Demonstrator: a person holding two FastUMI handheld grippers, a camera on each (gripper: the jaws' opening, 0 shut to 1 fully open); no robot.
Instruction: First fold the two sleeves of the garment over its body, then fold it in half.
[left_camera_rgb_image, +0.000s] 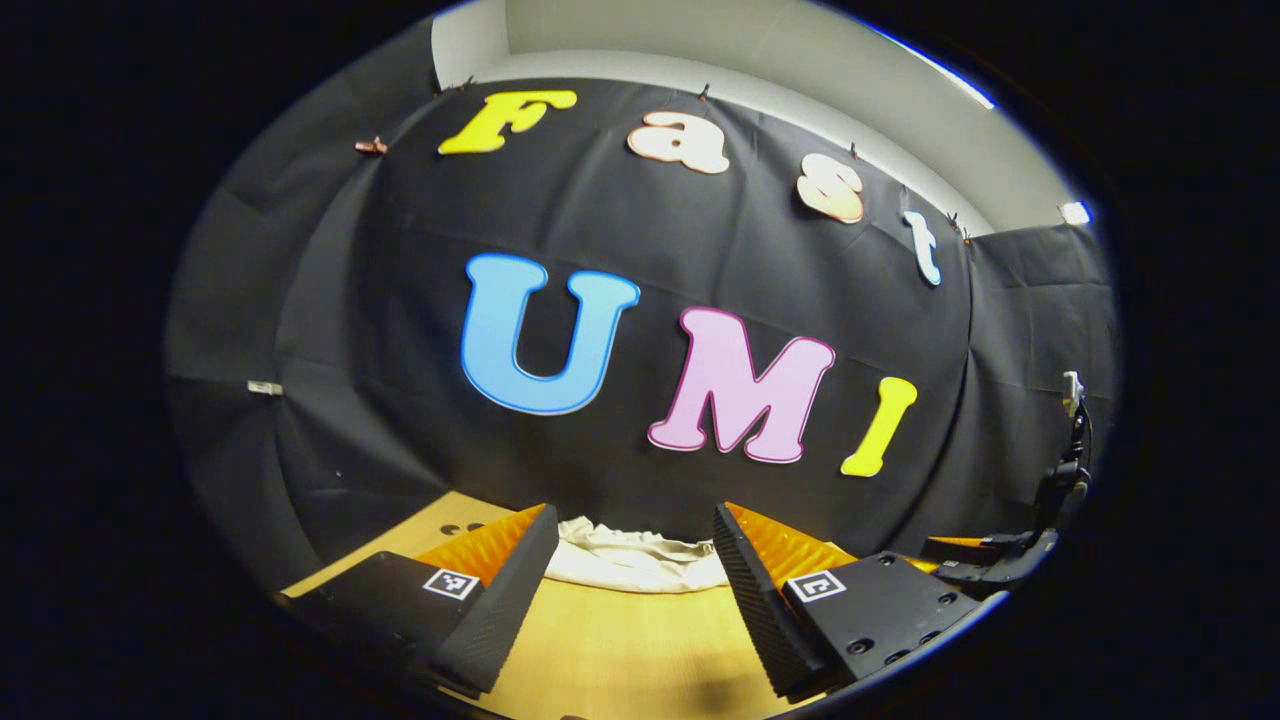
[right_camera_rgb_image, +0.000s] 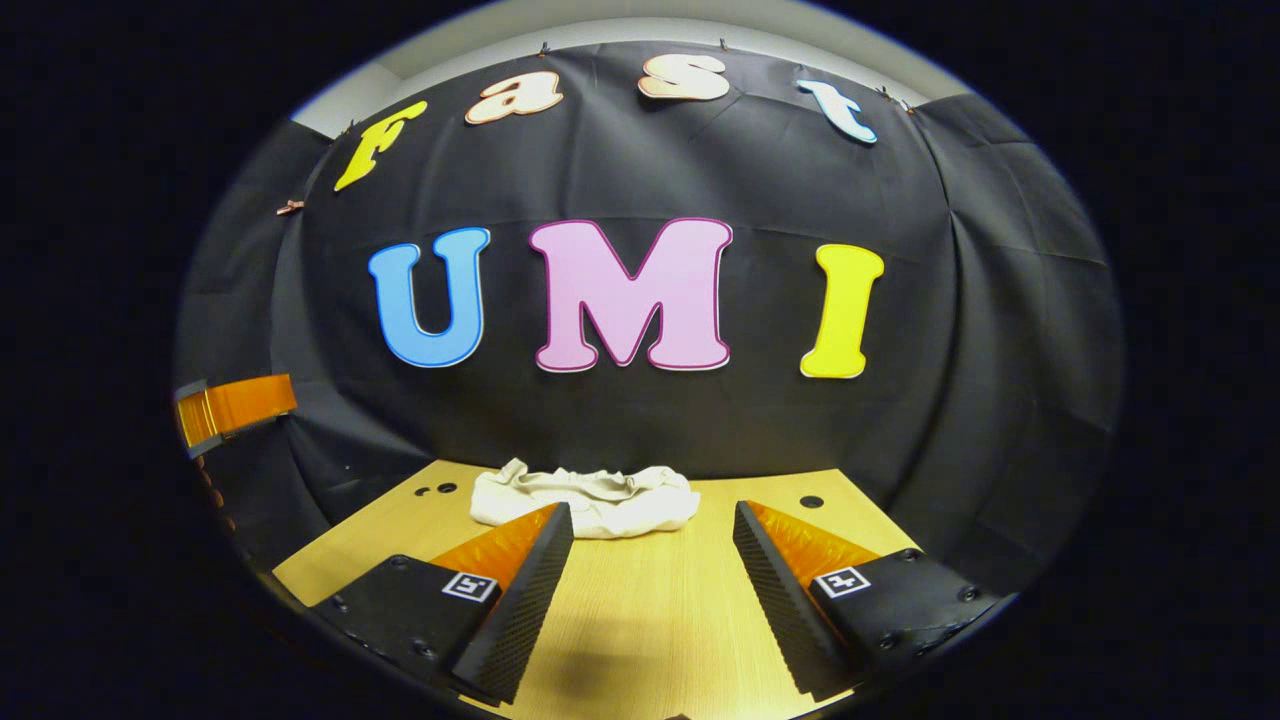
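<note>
A cream garment (right_camera_rgb_image: 590, 497) lies crumpled in a heap at the far side of the wooden table (right_camera_rgb_image: 650, 620), close to the black wall. In the left gripper view the same garment (left_camera_rgb_image: 630, 558) shows just beyond the fingers. My left gripper (left_camera_rgb_image: 634, 590) hovers above the table, open, nothing between its fingers. My right gripper (right_camera_rgb_image: 650, 590) is likewise open and empty, short of the heap. In the left gripper view the right gripper (left_camera_rgb_image: 1010, 555) appears at the far right edge. A finger of the left gripper (right_camera_rgb_image: 235, 405) pokes in at the left edge of the right gripper view.
Small round holes (right_camera_rgb_image: 812, 501) mark the tabletop near the back corners, with two more (right_camera_rgb_image: 435, 489) on the left. Black cloth walls close the table in at the back and sides.
</note>
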